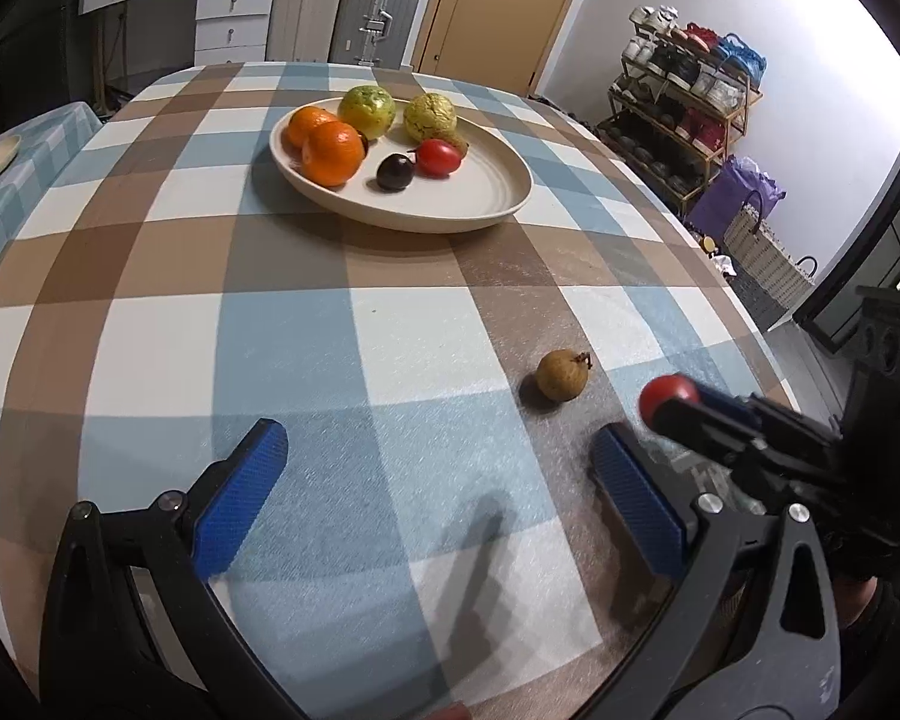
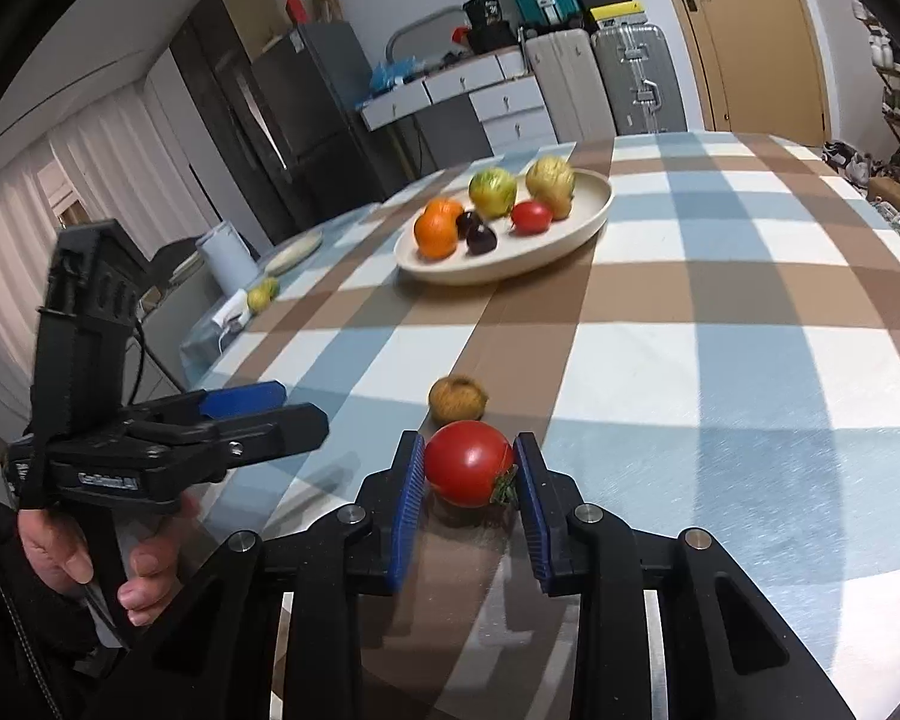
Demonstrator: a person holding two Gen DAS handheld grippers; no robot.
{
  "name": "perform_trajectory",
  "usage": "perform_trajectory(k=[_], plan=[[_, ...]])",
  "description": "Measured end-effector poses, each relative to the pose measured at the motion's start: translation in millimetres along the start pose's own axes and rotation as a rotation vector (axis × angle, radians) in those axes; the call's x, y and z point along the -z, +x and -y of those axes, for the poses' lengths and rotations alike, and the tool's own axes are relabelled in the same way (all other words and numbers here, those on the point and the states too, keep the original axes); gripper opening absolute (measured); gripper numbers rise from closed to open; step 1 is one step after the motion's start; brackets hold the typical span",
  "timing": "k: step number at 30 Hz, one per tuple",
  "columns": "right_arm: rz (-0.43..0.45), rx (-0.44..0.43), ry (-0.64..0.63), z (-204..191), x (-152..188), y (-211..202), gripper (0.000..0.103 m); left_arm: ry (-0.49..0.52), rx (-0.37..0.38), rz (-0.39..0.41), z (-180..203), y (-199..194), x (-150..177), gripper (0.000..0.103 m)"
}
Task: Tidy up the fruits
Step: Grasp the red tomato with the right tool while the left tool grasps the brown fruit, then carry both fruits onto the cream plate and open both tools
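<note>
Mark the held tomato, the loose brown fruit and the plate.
held tomato [image 2: 468,463]: right wrist view, middle of its red skin.
loose brown fruit [image 1: 561,374]: left wrist view, centre of its body.
plate [image 1: 498,192]: left wrist view, bare inner rim.

The only lettering shows in the right wrist view, at about nine o'clock: a white printed line along the black body of the left gripper [image 2: 282,408], too blurred to read with confidence. A black container on the far cabinet, near twelve o'clock, bears pale print too small to make out.
</note>
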State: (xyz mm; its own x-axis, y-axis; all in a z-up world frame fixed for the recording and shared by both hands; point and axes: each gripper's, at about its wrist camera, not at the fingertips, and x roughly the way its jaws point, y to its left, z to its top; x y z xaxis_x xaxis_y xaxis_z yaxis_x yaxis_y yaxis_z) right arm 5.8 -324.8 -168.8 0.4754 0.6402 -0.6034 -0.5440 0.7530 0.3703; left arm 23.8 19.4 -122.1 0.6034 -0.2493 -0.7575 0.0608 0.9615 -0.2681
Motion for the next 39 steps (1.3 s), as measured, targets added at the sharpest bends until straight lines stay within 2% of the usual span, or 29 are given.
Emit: perform_trajectory(k=[7, 10, 16, 18, 21, 23, 24, 27, 28, 39], plan=[[0.049, 0.05, 0.057, 28.0, -8.4, -12.4, 0.031, 0.052, 0.006, -0.012, 23.2, 14.5, -13.2, 0.102], [0.067, 0.053, 0.068, 37.6, -12.3, -19.3, 0.031, 0.078, -0.008, -0.013, 34.5, 21.2, -18.9, 0.102], [0.097, 0.043, 0.078, 49.3, -20.6, -30.4, 0.031, 0.109, 0.022, -0.062, 49.5, 40.5, -28.1, 0.1], [0.122, 0.053, 0.065, 48.2, -23.6, -37.6, 0.031, 0.114, 0.049, -0.08, 52.9, 45.3, -29.9, 0.096], [0.142, 0.047, 0.052, 46.3, -28.2, -42.5, 0.031, 0.138, 0.057, -0.098, 58.9, 49.4, -30.1, 0.081], [0.147, 0.048, 0.039, 45.2, -30.2, -42.8, 0.031, 0.158, 0.052, -0.106, 62.0, 50.6, -30.3, 0.062], [0.146, 0.046, 0.032, 44.7, -30.9, -42.6, 0.031, 0.171, 0.048, -0.108, 63.7, 50.9, -30.2, 0.057], [0.155, 0.046, 0.019, 44.6, -31.7, -42.0, 0.031, 0.197, 0.047, -0.119, 66.8, 52.5, -29.2, 0.034], [0.152, 0.042, 0.016, 44.8, -32.5, -40.5, 0.031, 0.201, 0.054, -0.127, 67.1, 53.5, -28.8, 0.023], [0.148, 0.043, 0.017, 46.6, -33.6, -37.2, 0.031, 0.207, 0.094, -0.084, 63.7, 41.6, -32.0, 0.022]])
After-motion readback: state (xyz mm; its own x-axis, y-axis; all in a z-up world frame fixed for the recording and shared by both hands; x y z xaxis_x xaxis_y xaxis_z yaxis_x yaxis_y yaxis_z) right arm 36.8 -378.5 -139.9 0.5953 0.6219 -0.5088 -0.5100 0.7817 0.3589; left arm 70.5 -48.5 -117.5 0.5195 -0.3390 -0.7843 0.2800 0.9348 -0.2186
